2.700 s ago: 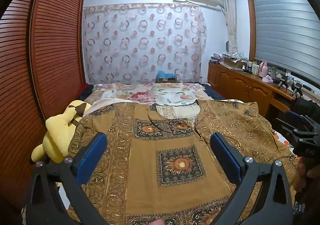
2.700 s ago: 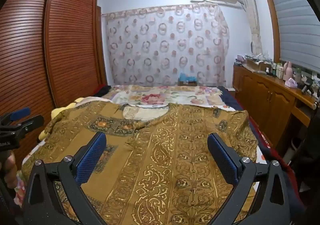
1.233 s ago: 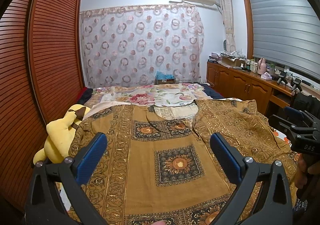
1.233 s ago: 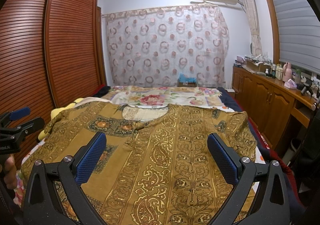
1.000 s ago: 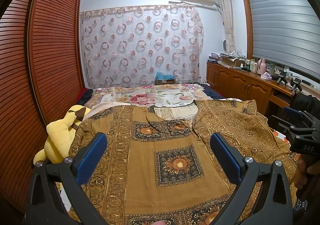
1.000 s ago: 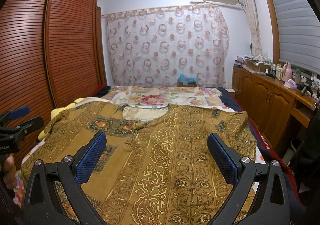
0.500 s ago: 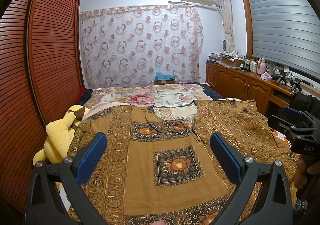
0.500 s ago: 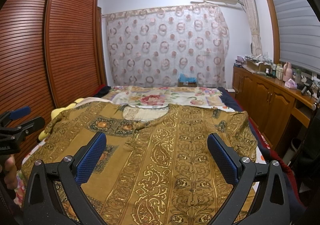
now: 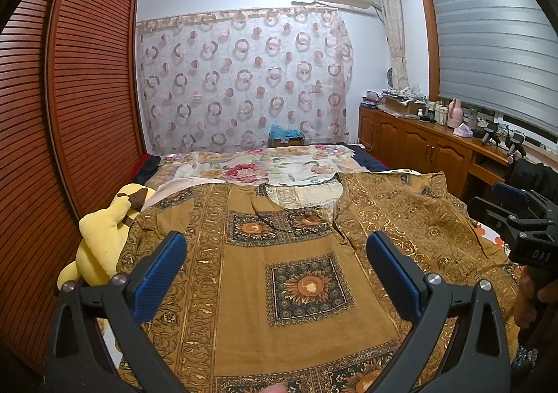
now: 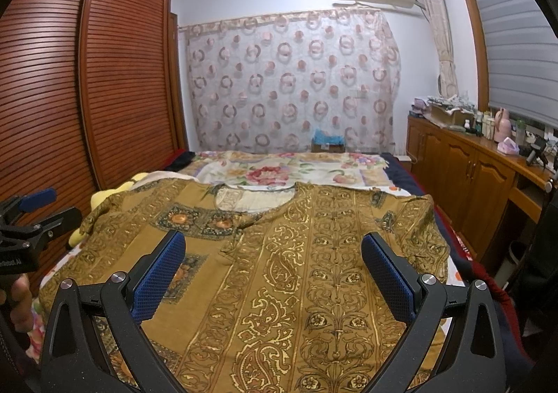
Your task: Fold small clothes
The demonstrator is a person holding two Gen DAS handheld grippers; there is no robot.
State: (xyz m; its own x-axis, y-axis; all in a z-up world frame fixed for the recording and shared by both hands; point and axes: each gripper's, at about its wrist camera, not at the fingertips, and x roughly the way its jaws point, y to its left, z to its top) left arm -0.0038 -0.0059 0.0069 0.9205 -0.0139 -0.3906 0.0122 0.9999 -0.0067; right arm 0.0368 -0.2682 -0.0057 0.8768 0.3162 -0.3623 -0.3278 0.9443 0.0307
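The brown patterned shirt (image 9: 303,274) lies spread flat, neckline far, across the near end of the bed (image 9: 279,166), so I hover my left gripper (image 9: 275,267) and right gripper (image 10: 273,265) above it, fingers wide and empty, ready to take its edges.

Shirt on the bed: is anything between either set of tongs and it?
Nothing visible. The shirt lies spread flat, both tongs open above bare fabric. The yellow plush sits beside its left sleeve, off the cloth.
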